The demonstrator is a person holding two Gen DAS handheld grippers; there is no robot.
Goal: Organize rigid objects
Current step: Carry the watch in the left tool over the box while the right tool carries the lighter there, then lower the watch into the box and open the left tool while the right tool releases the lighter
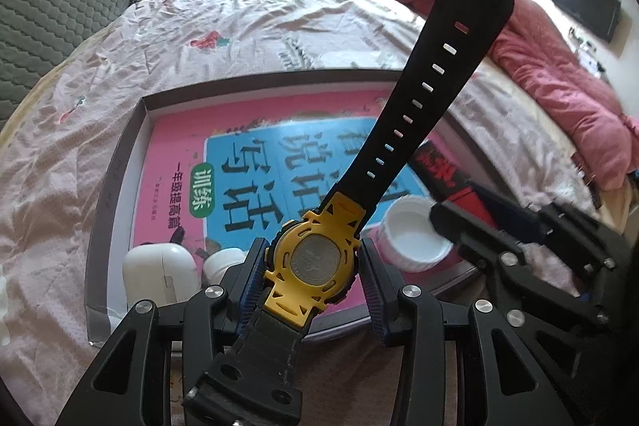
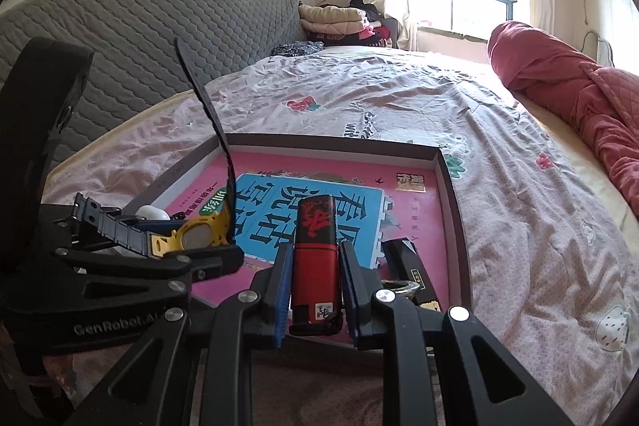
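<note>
Watch (image 1: 315,262) with a yellow case back and black strap sits clamped by its case between the 2 pads of the left gripper (image 1: 313,266), held back-side up above the near edge of a shallow box (image 1: 120,162) on the bed (image 1: 199,26). Its long strap end, with a row of holes, sticks up and away toward the far side; the buckle end hangs near the camera.

Right gripper (image 2: 315,266) is squeezed tight on a red and black lighter (image 2: 315,258), which stands along the fingers with its black end pointing far. It also hovers over the near part of the box, just right of the left gripper.

Inside the box lies a pink and blue book (image 1: 239,162). On it rest a white cap (image 1: 415,238) near the right, a white mouse (image 1: 159,270) at the near left, and a small white item beside the mouse, partly hidden.

A red quilt (image 2: 579,98) lies at the far right of the bed.
</note>
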